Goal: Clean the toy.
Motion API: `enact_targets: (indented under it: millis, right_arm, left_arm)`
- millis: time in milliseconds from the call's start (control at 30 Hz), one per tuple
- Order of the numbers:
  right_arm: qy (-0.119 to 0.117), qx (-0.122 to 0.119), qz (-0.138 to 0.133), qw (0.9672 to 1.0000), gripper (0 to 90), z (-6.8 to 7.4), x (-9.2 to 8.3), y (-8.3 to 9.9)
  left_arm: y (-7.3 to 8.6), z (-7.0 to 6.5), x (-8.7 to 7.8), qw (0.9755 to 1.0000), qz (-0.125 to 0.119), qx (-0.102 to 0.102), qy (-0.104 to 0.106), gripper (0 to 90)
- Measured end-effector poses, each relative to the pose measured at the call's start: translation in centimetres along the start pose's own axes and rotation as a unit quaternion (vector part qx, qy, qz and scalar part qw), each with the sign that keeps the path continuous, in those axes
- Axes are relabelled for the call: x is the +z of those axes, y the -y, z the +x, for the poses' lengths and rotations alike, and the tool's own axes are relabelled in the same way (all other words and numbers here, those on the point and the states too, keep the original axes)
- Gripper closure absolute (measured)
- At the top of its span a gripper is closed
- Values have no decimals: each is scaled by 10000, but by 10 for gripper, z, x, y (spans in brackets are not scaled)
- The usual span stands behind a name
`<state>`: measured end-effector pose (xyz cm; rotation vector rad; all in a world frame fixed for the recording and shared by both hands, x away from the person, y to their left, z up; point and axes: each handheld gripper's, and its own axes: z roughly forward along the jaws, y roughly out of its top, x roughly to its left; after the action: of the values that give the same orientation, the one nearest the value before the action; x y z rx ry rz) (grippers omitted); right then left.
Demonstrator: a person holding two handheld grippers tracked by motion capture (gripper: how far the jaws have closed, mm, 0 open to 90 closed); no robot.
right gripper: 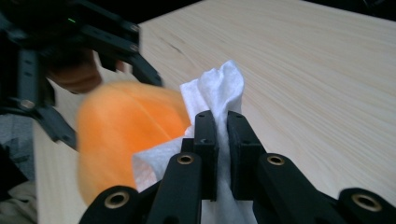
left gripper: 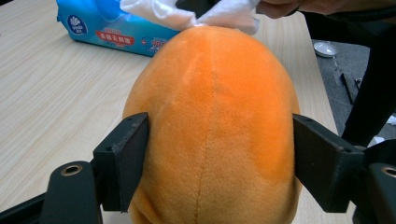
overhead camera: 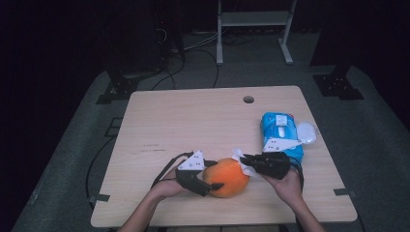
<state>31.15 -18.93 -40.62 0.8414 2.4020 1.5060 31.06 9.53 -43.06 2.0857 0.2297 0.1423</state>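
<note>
A: Logging the step. The person is wiping the orange plush toy [overhead camera: 226, 177], which is lying on the near part of the wooden table [overhead camera: 193, 121], between the two hands.

B: Tongs?

A: The left gripper [overhead camera: 205, 180] is straddling the toy. In the left gripper view its pads [left gripper: 126, 161] are resting against the plush flanks at a middling gap, so I am reading it as a steadying hold, though how firmly they are pressing I cannot tell. The right gripper [right gripper: 223, 140] is pinching a white wipe [right gripper: 215, 91] in nearly closed jaws, and the wipe is touching the toy's far end [left gripper: 205, 16].

B: Next move?

A: My judgement: the wiping is in progress, not finished. The wipe needs dragging across the plush while the left side is keeping the toy from rolling; too light a hold and the toy could be slipping away.

B: Any writing?

A: The blue wipes pack [overhead camera: 280, 133] is sitting just behind the right hand. It is showing a round logo and a red band of print, too small to read. A white lid [overhead camera: 306, 132] is lying beside it.
</note>
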Motion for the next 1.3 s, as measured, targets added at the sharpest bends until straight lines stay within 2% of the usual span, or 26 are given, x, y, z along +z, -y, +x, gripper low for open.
enact_targets:
  millis: [133, 233, 333, 500, 600, 667, 800, 900, 1000, 1100, 1200, 1300]
  right_arm:
    - [-365, -159, -189, 9990, 828, 17, 6, -11]
    - [-329, -418, -123, 9985, 828, 26, 11, -15]
    - [-303, -250, -119, 9992, 828, 17, 10, -10]
    - [21, 81, 33, 10000, 828, -10, 5, 6]
    - [16, 195, 29, 9998, 828, -14, 2, 8]
    - [4, 98, -11, 10000, 829, -7, 3, 4]
    - [-303, -107, -147, 9994, 828, 14, 7, -9]
    - [-490, -380, -131, 9980, 827, 32, 13, -18]
    - [-406, -586, -44, 9974, 828, 38, 17, -20]
    - [-338, -457, -47, 9984, 828, 30, 14, -18]
    - [-128, -351, -26, 9993, 827, 16, 10, -13]
    - [49, -100, 30, 9999, 827, 0, 4, -3]
  left_arm:
    - [-3, -4, 2, 9999, 29, 101, -38, 240]
    - [-4, -5, 2, 9999, 56, 138, -57, 241]
    - [-3, -4, 2, 9999, 26, 106, -58, 243]
    - [-4, -5, 3, 9999, 5, 130, -70, 243]
    - [-6, -6, 4, 9999, 38, 143, -84, 241]
    - [-7, -6, 4, 9998, 57, 167, -101, 241]
    - [-9, -8, 5, 9998, 42, 144, -139, 239]
    - [-10, -10, 7, 9997, 65, 160, -171, 234]
    - [-10, -10, 6, 9997, 77, 166, -184, 230]
    - [-11, -11, 7, 9997, 54, 178, -183, 233]
    - [-12, -12, 7, 9996, 57, 182, -184, 234]
    - [-11, -11, 7, 9997, 54, 174, -180, 236]
